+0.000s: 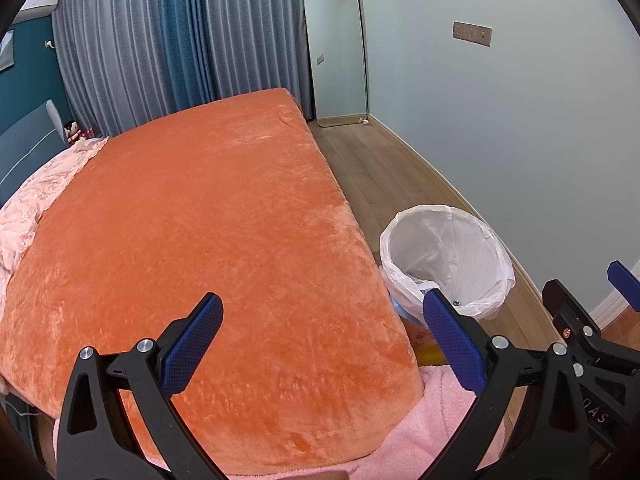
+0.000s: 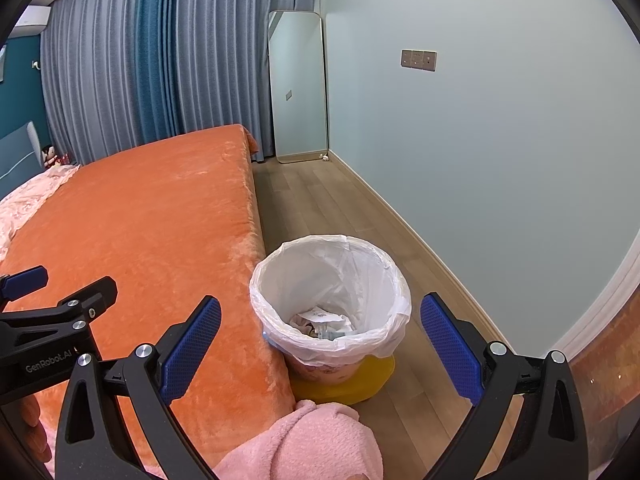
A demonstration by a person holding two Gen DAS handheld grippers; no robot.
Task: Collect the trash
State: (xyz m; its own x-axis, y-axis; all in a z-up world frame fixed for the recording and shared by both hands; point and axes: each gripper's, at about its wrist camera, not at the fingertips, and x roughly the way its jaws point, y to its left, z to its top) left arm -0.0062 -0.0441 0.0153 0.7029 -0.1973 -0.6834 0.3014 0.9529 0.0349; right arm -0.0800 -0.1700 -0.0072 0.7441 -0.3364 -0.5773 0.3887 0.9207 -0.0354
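A waste bin [image 2: 330, 308] lined with a white plastic bag [image 2: 276, 332] is seen standing on the wooden floor [image 2: 320, 204], just beside the long edge of the bed. Crumpled paper and wrappers [image 2: 320, 322] are visible at its bottom. The bin is set on a yellow base [image 2: 360, 384], and its lower wall is seen to be pale pink below the overhanging bag.

The right gripper [image 2: 320, 344] is held above the bin, its 2 blue-padded fingers [image 2: 192, 348] spread wide apart with nothing between them. The left gripper [image 1: 320, 340] is held over the corner of the bed, its fingers [image 1: 194, 344] likewise spread wide and empty. Each gripper is caught at the edge of the other's view.

The bed is covered by an orange plush blanket [image 1: 208, 220], whose surface is seen bare. A pale pink patterned quilt [image 1: 44, 188] is bunched at the head end, next to a blue headboard [image 1: 28, 140]. A pink fleece garment [image 2: 304, 444] is seen at the bottom of both views, close to the cameras.

Further off, a tall mirror [image 2: 298, 88] is leaned in the corner against the pale wall [image 2: 500, 152], where a switch panel [image 2: 419, 60] is mounted. Grey and teal curtains [image 2: 160, 60] are hung behind the bed.
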